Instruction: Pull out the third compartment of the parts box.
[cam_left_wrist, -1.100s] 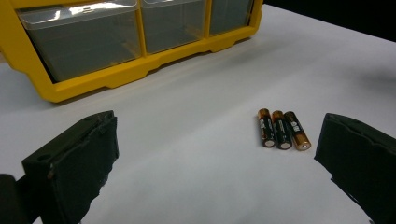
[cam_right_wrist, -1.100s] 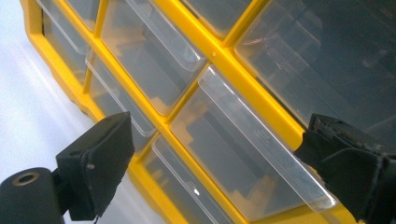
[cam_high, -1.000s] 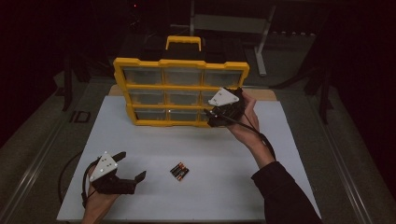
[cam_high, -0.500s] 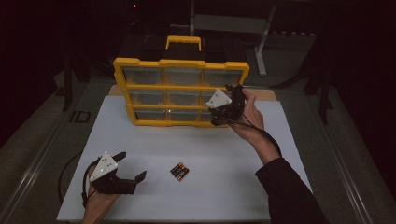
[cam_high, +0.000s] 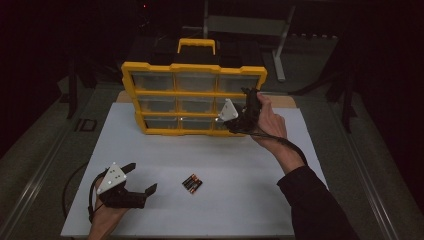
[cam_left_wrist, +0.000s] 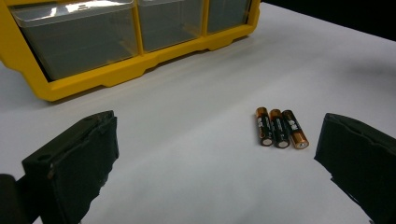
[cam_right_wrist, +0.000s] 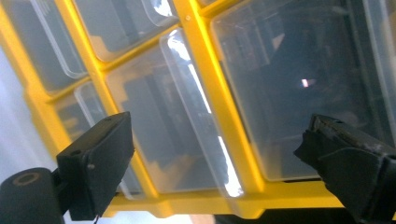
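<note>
A yellow organizer with clear drawers stands upright at the back of the white mat. My right gripper is held open against its right column of drawers. Between those jaws a yellow divider runs between two clear drawer fronts, close up and tilted. Three small batteries lie side by side on the mat. My left gripper rests open on the mat to their left. In its own view, the batteries lie ahead, nearer the right jaw of the left gripper.
A white mat covers the table, with bare room around the batteries. The organizer's yellow handle sticks up at the back. A metal stand is behind the table on the right. Surroundings are dark.
The right hand has shifted its gripper slightly left and down along the organizer's right drawers. The left gripper and the batteries have stayed put.
</note>
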